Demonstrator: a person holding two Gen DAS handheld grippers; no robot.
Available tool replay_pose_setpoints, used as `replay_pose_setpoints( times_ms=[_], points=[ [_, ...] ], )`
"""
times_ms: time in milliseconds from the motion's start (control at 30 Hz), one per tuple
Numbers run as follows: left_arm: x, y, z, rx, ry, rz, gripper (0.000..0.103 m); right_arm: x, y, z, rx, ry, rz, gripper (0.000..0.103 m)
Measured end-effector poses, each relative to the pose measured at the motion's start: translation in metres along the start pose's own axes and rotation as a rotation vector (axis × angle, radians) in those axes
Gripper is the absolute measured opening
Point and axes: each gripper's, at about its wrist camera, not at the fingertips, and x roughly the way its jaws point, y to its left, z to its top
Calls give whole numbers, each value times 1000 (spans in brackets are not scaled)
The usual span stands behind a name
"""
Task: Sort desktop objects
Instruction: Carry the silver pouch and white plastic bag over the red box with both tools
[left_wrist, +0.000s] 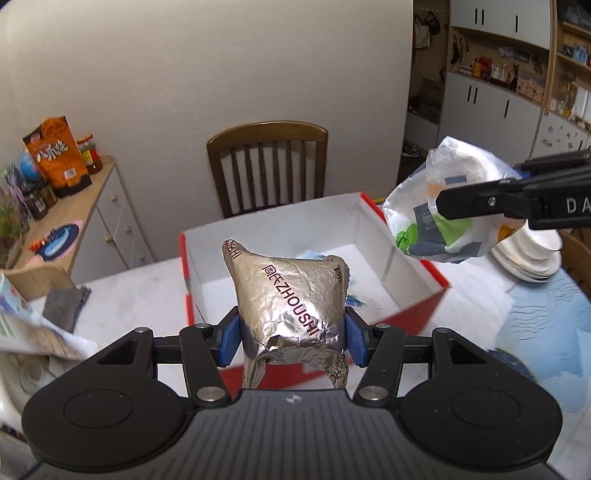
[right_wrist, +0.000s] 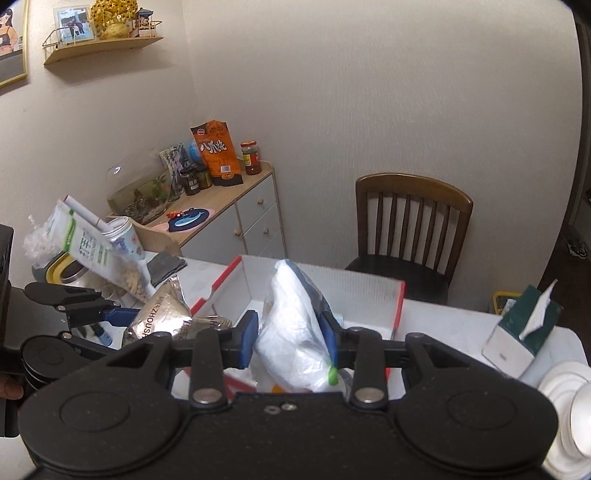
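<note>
The box (left_wrist: 373, 236) floor was largely hidden behind the foil packet (left_wrist: 291, 295), which was clamped in the left tongs (left_wrist: 291, 332) at the near rim. The white plastic bag (right_wrist: 295, 332) was pinched by the right tongs (right_wrist: 290, 338), held above the box. Open surface (left_wrist: 125, 295) lay to the left.

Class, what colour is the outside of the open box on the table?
Red outside, white inside; the box shows best in the left wrist view.

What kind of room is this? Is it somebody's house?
Probably yes: it looks like the dining corner of a home. There is a wooden chair at a white table, stacked plates on that table, and a sideboard with sauce jars and snacks.
</note>
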Motion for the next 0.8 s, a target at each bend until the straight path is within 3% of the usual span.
replay_pose_setpoints(
  times_ms=[433,800],
  points=[
    [54,12,21,59,2,52,56,61,-8,15,5,36,-23,35],
    [107,17,22,69,91,52,56,107,-19,-1,27,98,-76,35]
  ],
)
